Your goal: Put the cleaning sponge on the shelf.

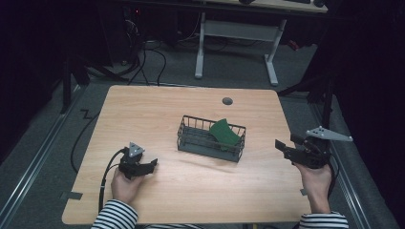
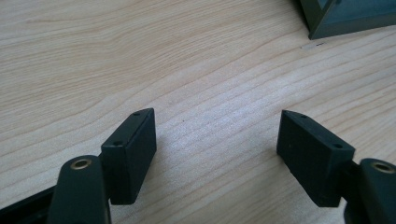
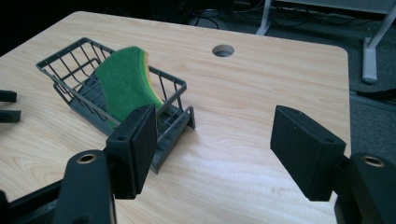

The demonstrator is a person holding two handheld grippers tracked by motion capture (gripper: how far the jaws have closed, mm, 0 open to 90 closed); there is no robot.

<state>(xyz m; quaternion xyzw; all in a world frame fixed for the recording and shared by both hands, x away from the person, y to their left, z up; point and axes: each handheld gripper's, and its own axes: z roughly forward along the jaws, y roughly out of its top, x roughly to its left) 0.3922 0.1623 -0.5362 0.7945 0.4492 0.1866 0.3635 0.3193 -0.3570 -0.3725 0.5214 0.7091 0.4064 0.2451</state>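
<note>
High view: green sponge [image 1: 225, 133] leans in the wire basket [image 1: 191, 143], centre frame. Looks soft, light; pinch its raised top edge. Left gripper [image 1: 152, 163] and right gripper [image 1: 285, 145] both gape wide, holding nothing.

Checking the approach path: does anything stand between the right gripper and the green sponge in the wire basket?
Nothing visible does. The right gripper faces bare table, jaws open and empty. The green sponge leans inside the wire basket, rising above its rim.

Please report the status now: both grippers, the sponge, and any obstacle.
Left gripper open, empty. Right gripper open, empty. Green sponge leaning inside dark wire basket. Nothing blocking.
</note>
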